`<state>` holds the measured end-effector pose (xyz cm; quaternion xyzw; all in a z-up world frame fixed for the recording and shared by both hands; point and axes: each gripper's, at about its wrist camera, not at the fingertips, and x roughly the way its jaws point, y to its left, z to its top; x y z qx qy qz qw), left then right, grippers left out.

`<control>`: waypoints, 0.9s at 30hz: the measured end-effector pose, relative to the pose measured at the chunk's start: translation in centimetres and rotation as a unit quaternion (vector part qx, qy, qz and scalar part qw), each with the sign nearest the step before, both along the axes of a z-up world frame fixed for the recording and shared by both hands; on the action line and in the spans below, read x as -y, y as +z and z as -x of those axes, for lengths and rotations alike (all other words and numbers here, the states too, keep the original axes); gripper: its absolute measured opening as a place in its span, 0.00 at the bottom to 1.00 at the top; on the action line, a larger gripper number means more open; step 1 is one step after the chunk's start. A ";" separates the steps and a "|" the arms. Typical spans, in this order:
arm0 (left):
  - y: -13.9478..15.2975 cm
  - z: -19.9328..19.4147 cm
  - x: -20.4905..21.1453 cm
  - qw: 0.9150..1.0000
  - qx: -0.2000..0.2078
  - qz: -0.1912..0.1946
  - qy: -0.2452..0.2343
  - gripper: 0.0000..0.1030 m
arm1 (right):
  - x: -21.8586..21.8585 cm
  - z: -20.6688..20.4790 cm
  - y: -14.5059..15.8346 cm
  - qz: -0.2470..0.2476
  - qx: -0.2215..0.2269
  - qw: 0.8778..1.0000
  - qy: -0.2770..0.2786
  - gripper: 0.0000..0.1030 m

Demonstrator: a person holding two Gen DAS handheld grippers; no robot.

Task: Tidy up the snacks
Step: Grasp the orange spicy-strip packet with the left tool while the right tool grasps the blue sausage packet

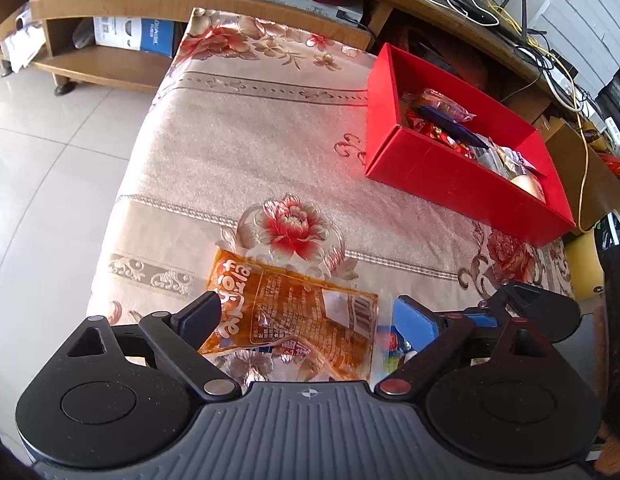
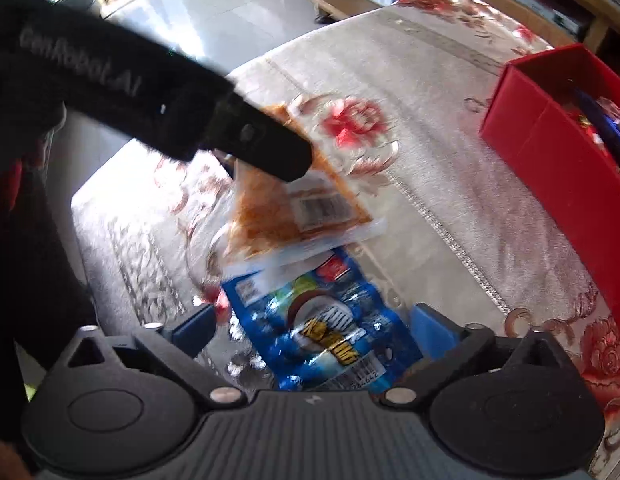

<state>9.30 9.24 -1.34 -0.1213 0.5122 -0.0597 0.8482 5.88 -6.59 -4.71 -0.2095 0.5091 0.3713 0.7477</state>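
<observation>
Left tool (image 1: 306, 316) standing wide over the flat orange plastic snack packet (image 1: 294, 316), fingers straddling it, pads not pressing. Packet lying on the floral cream tablecloth (image 1: 250, 152) of the desk, overlapping the glossy blue snack bag (image 2: 330, 340). Right tool (image 2: 314, 328) also spread wide, blue bag lying between its blue pads (image 2: 432, 330), no grip showing. Open red cardboard box (image 1: 450, 164) sitting well apart at the desk's far right, holding assorted wrapped snacks. Wooden shelf unit (image 1: 110, 4) standing beyond the desk.
</observation>
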 end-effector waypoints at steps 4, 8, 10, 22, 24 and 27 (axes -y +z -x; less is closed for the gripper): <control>0.0 0.2 0.1 1.000 -0.002 -0.003 0.005 0.93 | -0.4 0.7 -0.2 0.011 0.014 1.000 -0.003 0.98; 0.3 0.5 -0.5 1.000 0.005 0.005 0.021 0.94 | 0.2 1.0 0.2 0.014 0.019 1.000 -0.021 0.80; 0.2 0.5 -0.5 1.000 0.003 0.005 0.022 0.94 | 1.2 1.3 1.0 0.012 0.014 0.999 -0.031 0.73; 0.0 1.1 0.1 0.999 -0.012 0.035 0.025 0.95 | 5.1 2.7 1.4 -0.001 -0.009 0.998 -0.069 0.70; 0.5 1.1 -0.2 0.999 -0.003 0.041 0.035 0.96 | 5.5 2.6 1.4 -0.006 -0.013 0.997 -0.075 0.70; 0.0 0.9 0.1 0.998 -0.020 0.045 0.037 0.98 | 5.8 2.5 1.4 -0.012 -0.016 0.997 -0.079 0.70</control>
